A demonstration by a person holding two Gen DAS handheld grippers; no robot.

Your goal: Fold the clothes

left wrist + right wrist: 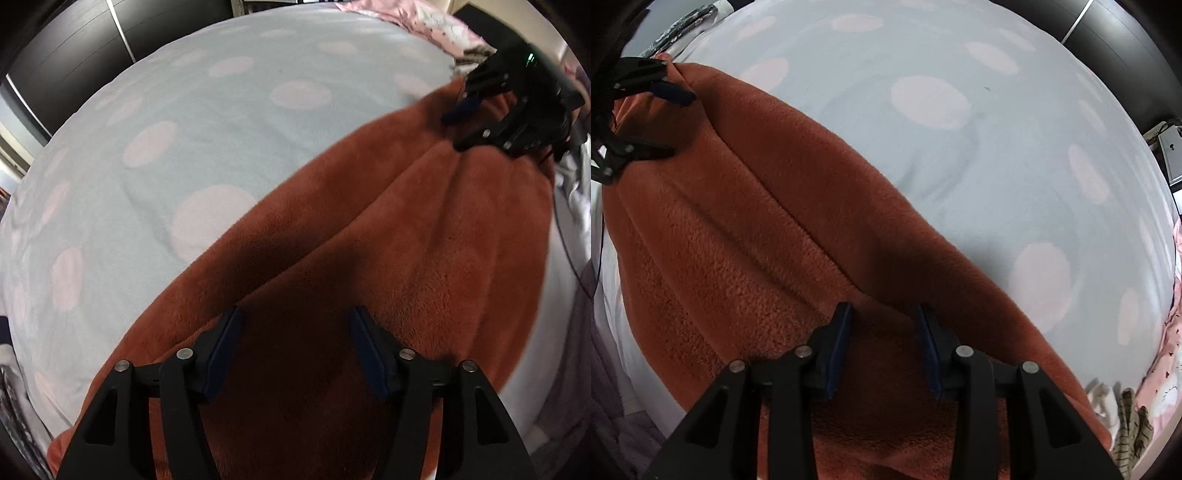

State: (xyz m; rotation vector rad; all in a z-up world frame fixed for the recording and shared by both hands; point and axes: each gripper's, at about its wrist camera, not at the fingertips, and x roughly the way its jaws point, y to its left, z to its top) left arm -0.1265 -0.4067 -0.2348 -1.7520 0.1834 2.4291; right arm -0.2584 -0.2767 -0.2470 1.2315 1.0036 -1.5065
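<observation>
**Rust fleece down on the bed, both jaws spread**

Rust-brown fleece garment (388, 258) spread in a broad diagonal band over the bed's pale blue spotted blanket (221, 129), filling the lower right of the left wrist view and the lower left of the right wrist view. Long soft ridges running along its length; not yet flat.

Left gripper (295, 354) low over one end of the fleece, jaws spread wide, nothing pinched between them. Right gripper (884, 350) over the other end, jaws parted less widely, fabric below them but no pinch visible. Same right gripper seen at upper right of the left wrist view, blue pads standing apart at the fleece edge.

Likely trouble from here:
- Ridges pressed into the next fold, because the cloth lies rumpled rather than smoothed.
- Only the top layer caught, thick pile hiding where one layer ends and another starts.
- Blanket pinched along with the fleece if the jaws close too deep.
- Skewed fold if the two ends are lifted unevenly.

Pink bedding (406, 14) and striped cloth (1130, 432) near the garment's end, close enough to be dragged along.
</observation>
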